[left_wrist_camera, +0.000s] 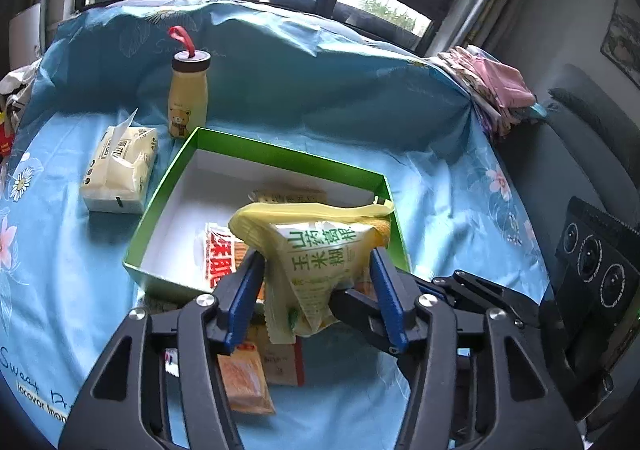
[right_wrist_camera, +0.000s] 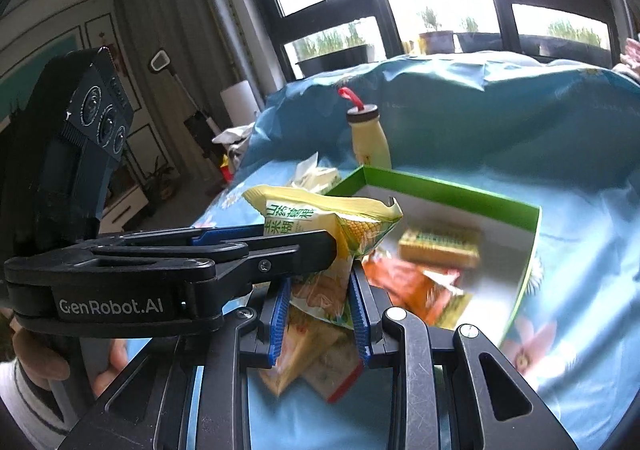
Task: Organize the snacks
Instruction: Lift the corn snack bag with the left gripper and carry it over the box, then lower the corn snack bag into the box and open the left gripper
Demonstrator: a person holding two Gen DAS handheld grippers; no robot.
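A puffy yellow snack bag (left_wrist_camera: 320,250) with green writing and a corn picture hangs over the near edge of the green box (left_wrist_camera: 288,157). My left gripper (left_wrist_camera: 316,278) grips its sides with the blue pads. From the right, my right gripper (left_wrist_camera: 344,302) reaches its lower corner. In the right wrist view the right gripper (right_wrist_camera: 320,278) is shut on the bottom of the bag (right_wrist_camera: 320,217), and the left gripper (right_wrist_camera: 296,238) clamps it higher up. The box (right_wrist_camera: 452,189) holds an orange packet (right_wrist_camera: 412,286) and a yellow-green packet (right_wrist_camera: 440,246). Other packets (left_wrist_camera: 244,382) lie on the cloth below the bag.
A yellow bear bottle (left_wrist_camera: 188,97) with a red loop stands behind the box, beside a tissue pack (left_wrist_camera: 120,173). Folded pink cloths (left_wrist_camera: 492,85) lie at the far right of the blue flowered cloth (left_wrist_camera: 440,189). A person's hand (right_wrist_camera: 40,358) holds the left gripper's handle.
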